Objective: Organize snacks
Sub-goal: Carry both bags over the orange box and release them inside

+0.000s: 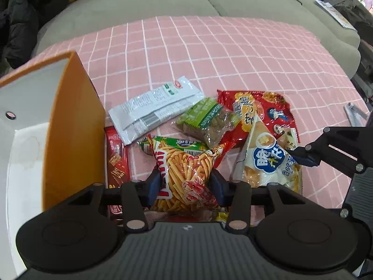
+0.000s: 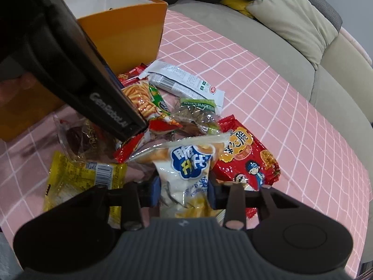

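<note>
The left gripper (image 1: 185,184) is clamped on the fries bag (image 1: 186,172), both pads pressed into its sides; the bag's long axis runs away from the camera. The right gripper (image 2: 185,190) pinches the white chip bag (image 2: 186,170), which also points lengthwise away. Both bags lie in the snack pile on the pink checked cloth (image 1: 233,53). The orange box (image 1: 72,121) stands at the pile's left edge, open-topped. Beyond the pile the cloth is bare up to the beige sofa (image 1: 144,7).
</note>
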